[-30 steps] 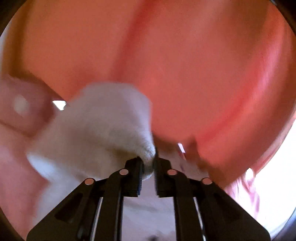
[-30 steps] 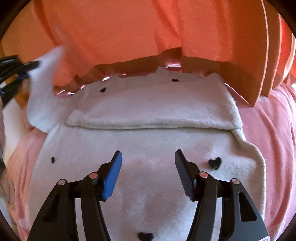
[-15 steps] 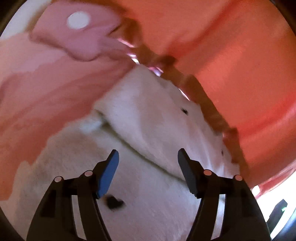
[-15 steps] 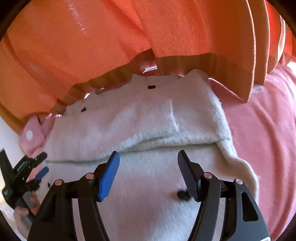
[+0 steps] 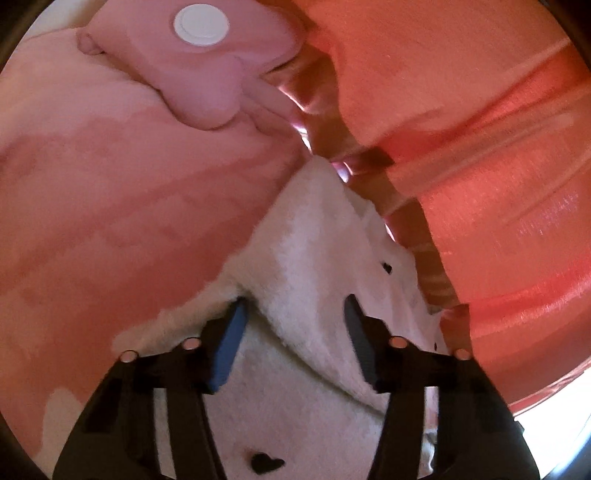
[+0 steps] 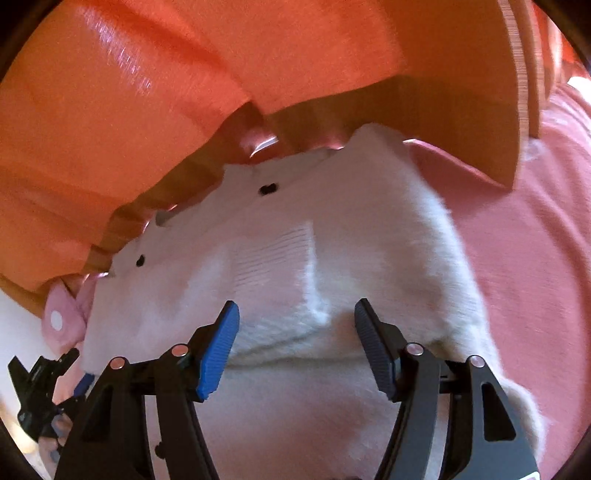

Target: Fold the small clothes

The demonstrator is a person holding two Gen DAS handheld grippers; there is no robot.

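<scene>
White fleece, dotted with small black hearts, fills the middle of both views: a small garment (image 6: 295,258) lying flat on a pink bedsheet (image 6: 535,258), with folds of an orange curtain (image 6: 184,92) hanging just behind it at twelve o'clock. Its top part is already folded down over the body, leaving a soft horizontal fold edge (image 6: 295,343) across the cloth. The right gripper (image 6: 297,347) hovers right at that edge with its jaws spread wide, gripping nothing. The left gripper (image 5: 291,339) is also wide open and empty, poised over the garment's left end, where a corner of the folded layer (image 5: 314,229) points toward twelve o'clock. A pink pouch with a white round button (image 5: 201,22) lies on the sheet at eleven o'clock from the left tool, apart from the garment. The job looks partly done: one fold is laid, and the piece is still broad, so folding the sides or halving it probably remains. Whether any fingertip touches the fleece is hard to judge from these close, distorted views.
</scene>
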